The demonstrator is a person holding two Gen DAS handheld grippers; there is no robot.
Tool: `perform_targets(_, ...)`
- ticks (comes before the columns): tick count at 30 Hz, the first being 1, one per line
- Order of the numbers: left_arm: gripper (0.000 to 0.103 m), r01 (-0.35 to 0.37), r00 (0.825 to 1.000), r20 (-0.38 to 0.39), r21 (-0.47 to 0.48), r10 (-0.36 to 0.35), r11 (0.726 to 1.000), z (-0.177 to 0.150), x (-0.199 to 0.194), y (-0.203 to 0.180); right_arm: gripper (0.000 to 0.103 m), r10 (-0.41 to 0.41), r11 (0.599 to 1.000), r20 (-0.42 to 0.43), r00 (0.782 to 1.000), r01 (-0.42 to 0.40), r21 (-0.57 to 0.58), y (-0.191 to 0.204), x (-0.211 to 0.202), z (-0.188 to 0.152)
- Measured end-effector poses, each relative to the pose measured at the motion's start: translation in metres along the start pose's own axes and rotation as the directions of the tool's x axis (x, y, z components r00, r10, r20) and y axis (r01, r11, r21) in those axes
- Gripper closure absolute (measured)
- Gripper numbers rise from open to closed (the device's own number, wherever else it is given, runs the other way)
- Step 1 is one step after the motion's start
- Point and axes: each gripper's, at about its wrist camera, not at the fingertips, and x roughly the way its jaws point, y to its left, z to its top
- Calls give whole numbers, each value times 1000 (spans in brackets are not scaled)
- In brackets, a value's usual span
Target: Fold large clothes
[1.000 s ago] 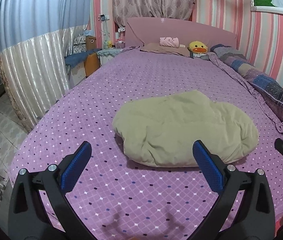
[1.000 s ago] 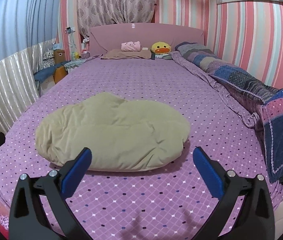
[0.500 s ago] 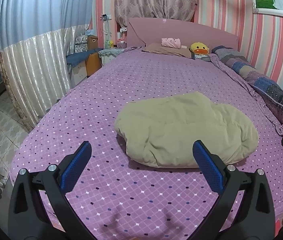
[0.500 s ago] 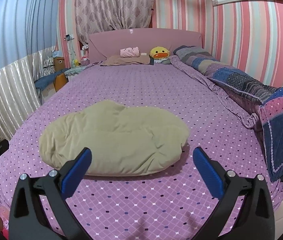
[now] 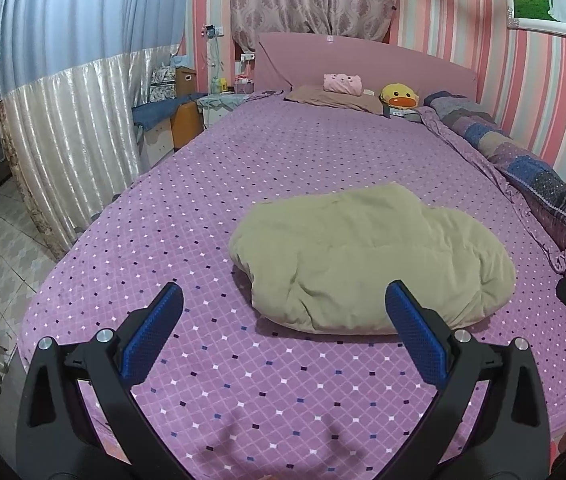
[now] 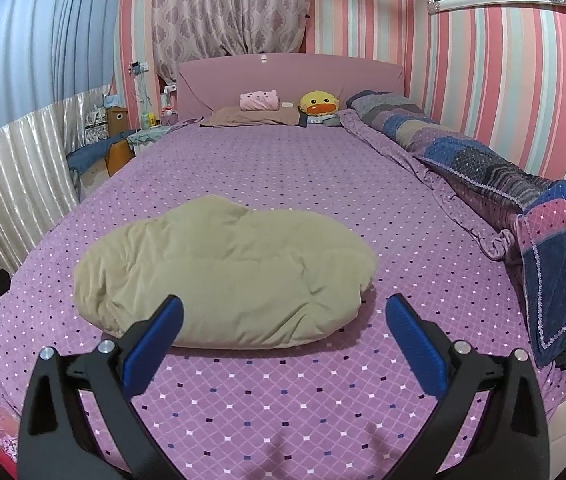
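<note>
A puffy beige padded garment (image 5: pixel 367 256) lies bunched in a rounded heap on the purple dotted bedspread (image 5: pixel 243 168), near the foot of the bed. In the right wrist view the same garment (image 6: pixel 227 276) sits left of centre. My left gripper (image 5: pixel 283 312) hovers open above the bedspread, short of the garment's near left edge, holding nothing. My right gripper (image 6: pixel 283 320) is open too, just short of the garment's near right edge, nothing between its blue pads (image 6: pixel 415 340). Each gripper's body shows at the edge of the other's view.
A patchwork quilt (image 6: pixel 503 184) is piled along the right side of the bed against the striped wall. Pillows and a yellow duck plush (image 6: pixel 319 104) lie at the headboard. A bedside table (image 5: pixel 219 100) and silver curtain (image 5: pixel 71 148) stand left of the bed.
Both grippers have drawn back and risen slightly, so the garment looks a little farther away. The garment itself has not moved. Both stay open.
</note>
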Motion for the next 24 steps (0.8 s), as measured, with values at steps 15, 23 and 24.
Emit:
perform_targets(15, 3, -6, 1000, 2, 23, 6, 1000, -1, -2, -6, 2, -10, 1000, -5, 1000, 10, -11, 3, 3, -2)
perform_targets(23, 3, -7, 1000, 10, 33, 6, 999, 0, -5, -9, 2, -15, 1000, -4, 1000, 15, -23, 3, 1, -2)
perform_targets(24, 3, -6, 1000, 9, 33, 6, 999, 0, -5, -9, 2, -18, 1000, -4, 1000, 18, -26, 3, 2, -1)
